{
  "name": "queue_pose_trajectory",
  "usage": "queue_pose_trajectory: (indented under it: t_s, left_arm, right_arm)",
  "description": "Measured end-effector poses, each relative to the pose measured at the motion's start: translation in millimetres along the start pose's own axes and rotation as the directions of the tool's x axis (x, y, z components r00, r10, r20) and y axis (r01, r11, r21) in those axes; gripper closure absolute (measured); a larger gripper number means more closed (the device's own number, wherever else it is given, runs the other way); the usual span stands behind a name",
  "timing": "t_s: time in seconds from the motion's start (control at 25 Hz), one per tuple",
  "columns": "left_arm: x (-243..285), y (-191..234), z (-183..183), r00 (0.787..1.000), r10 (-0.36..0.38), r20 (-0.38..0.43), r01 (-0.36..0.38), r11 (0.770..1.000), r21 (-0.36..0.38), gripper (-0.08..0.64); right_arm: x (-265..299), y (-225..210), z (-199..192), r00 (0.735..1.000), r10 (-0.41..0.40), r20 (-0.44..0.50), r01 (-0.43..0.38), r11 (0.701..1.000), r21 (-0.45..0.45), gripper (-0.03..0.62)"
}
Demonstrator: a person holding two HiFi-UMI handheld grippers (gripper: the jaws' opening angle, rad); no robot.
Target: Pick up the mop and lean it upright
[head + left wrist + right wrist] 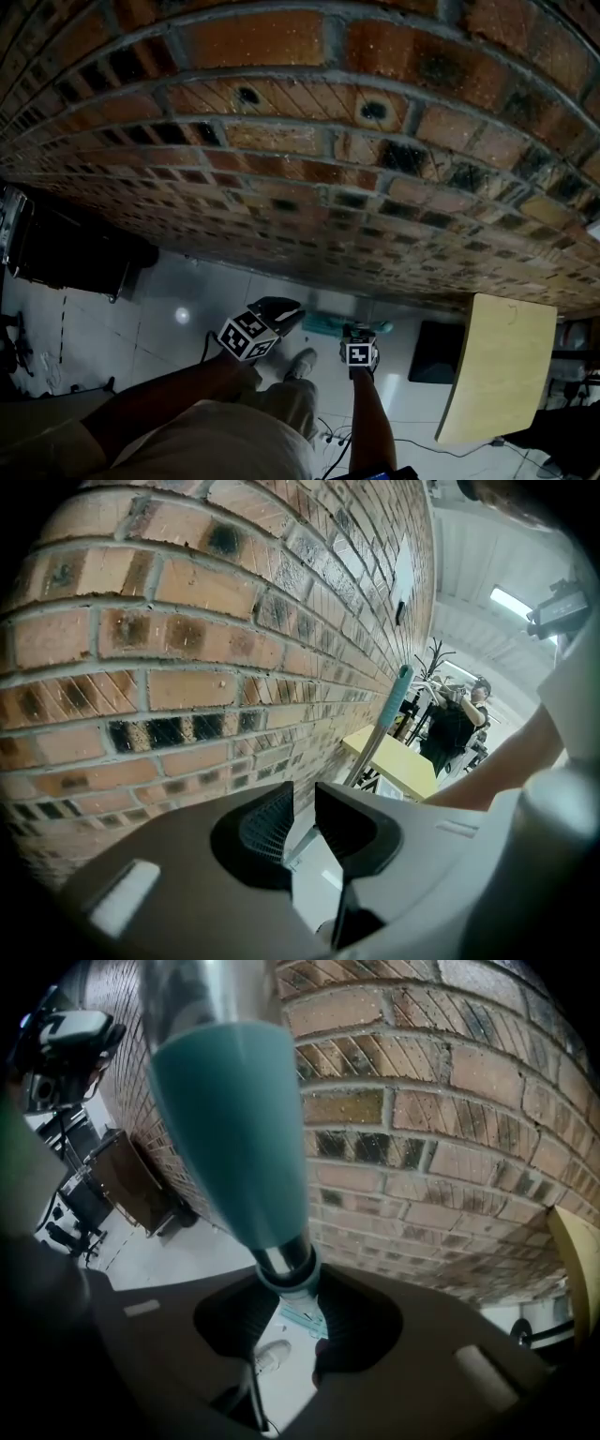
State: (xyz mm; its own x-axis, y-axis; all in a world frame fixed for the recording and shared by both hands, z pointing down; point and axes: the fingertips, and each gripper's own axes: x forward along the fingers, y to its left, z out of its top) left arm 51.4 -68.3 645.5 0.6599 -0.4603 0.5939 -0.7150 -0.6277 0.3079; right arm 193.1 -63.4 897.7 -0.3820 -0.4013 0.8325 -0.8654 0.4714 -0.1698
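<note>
My right gripper (289, 1288) pinched the mop pole (225, 1101) — mop head (302, 1321) down on the floor (187, 1251), pole rising near the brick wall (450, 1147) — while my left gripper (302, 808), jaws barely apart, held nothing.

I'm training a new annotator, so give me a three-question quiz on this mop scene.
1. True or false: the right gripper is shut on the mop handle.
2. What rises behind the mop head? A: a tiled wall. B: a brick wall. C: a glass door.
3. Fill in: in the head view, the yellow board stands to the ____ of the mop head.
Key: 1 true; 2 B; 3 right.
</note>
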Motion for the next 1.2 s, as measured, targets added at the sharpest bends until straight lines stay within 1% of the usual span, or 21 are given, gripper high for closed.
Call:
queue_pose_trajectory:
  t_s: [0.12, 0.44, 0.6, 0.72, 0.92, 1.2]
  left_arm:
    - [1, 0, 0, 1.000, 0.007, -0.006, -0.007, 1.000, 0.003, 0.469]
    - [3, 7, 2, 0.999, 0.034, -0.014, -0.034, 0.999, -0.004, 0.469]
    - [4, 10, 1, 0.999, 0.043, -0.014, -0.043, 0.999, -0.014, 0.469]
    - [3, 17, -2, 0.998, 0.053, -0.018, -0.053, 0.998, -0.025, 0.469]
    - [4, 28, -3, 0.998, 0.065, -0.015, -0.066, 0.997, -0.049, 0.469]
    - [-5, 52, -7, 0.995, 0.096, -0.017, -0.097, 0.992, -0.077, 0.469]
  right_arm:
    - [5, -6, -10, 0.999, -0.013, -0.031, 0.013, 1.000, -0.007, 0.462]
    - [27, -3, -15, 0.998, 0.017, -0.066, -0.018, 1.000, -0.007, 0.462]
    - [35, 3, -3, 0.997, 0.025, -0.075, -0.029, 0.998, -0.048, 0.462]
    - [43, 13, 0, 0.994, 0.028, -0.101, -0.034, 0.998, -0.056, 0.462]
    - [54, 22, 13, 0.994, 0.025, -0.103, -0.034, 0.996, -0.082, 0.462]
    - [72, 44, 28, 0.991, 0.059, -0.116, -0.073, 0.991, -0.116, 0.462]
